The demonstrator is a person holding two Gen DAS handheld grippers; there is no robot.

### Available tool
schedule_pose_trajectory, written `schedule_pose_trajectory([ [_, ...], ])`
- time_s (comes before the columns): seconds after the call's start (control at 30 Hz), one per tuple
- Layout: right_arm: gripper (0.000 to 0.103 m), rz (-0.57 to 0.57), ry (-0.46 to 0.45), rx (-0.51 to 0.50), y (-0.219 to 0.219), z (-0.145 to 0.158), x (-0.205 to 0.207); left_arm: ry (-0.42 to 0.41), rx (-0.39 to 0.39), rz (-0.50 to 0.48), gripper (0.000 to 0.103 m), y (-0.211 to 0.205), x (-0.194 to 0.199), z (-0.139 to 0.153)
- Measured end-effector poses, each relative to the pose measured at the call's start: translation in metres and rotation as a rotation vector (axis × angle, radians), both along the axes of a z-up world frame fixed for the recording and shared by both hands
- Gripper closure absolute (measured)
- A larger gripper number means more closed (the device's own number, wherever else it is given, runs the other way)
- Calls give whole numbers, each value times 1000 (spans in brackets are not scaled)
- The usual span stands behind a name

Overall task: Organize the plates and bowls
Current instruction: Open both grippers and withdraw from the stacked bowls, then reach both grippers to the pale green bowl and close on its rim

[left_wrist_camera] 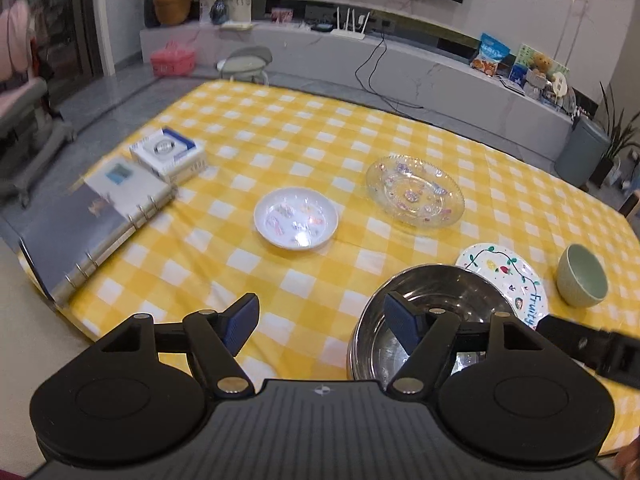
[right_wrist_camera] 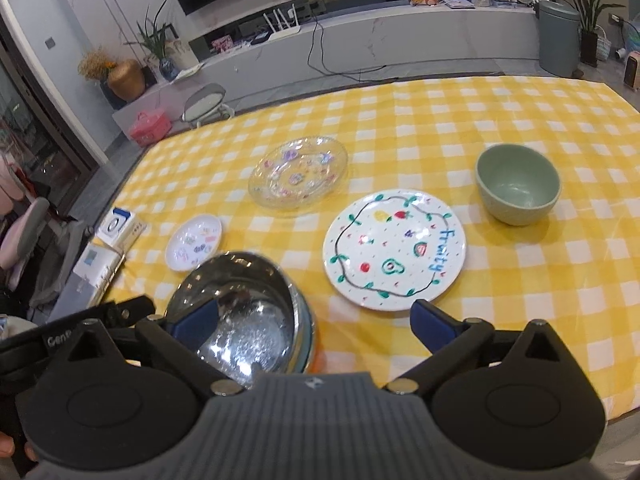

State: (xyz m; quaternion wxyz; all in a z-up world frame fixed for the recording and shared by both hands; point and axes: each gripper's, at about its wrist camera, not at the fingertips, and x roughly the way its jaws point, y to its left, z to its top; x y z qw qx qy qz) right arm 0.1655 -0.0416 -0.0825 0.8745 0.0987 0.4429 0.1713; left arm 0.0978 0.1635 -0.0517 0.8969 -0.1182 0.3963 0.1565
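A steel bowl stands at the near edge of the yellow checked table. A white "fruity" plate lies beside it. A green bowl stands to the right. A clear glass plate and a small white dish lie farther back. My left gripper is open, its right finger over the steel bowl. My right gripper is open, its left finger over the steel bowl, its right finger at the fruity plate's near edge.
A ring binder and a small white box lie at the table's left side. The right gripper's body reaches in at the right of the left wrist view. A TV shelf and floor lie beyond the table.
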Motion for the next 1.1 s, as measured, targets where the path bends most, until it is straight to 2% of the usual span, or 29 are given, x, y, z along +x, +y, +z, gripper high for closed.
schedule_pose_trajectory([
  [0.2,3,-34,-2,8,-21,9,5,-21,29,-24,19,-16,-5,23],
  [0.33,3,-76,-34,-11,-39,15,5,-35,94,-52,19,-36,-1,38],
  [0.43,3,-103,-41,21,-58,19,7,-35,128,-82,19,-55,8,46],
  [0.6,3,-192,-63,65,-97,26,12,-48,132,-122,19,-89,26,52],
  [0.8,3,-322,-77,24,-139,15,22,-72,185,-191,19,-136,52,50],
  [0.9,3,-377,-92,-21,-157,8,27,-63,168,-219,19,-154,69,42],
  [1.1,7,-434,-88,25,-184,-5,59,-23,137,-248,19,-187,110,12],
])
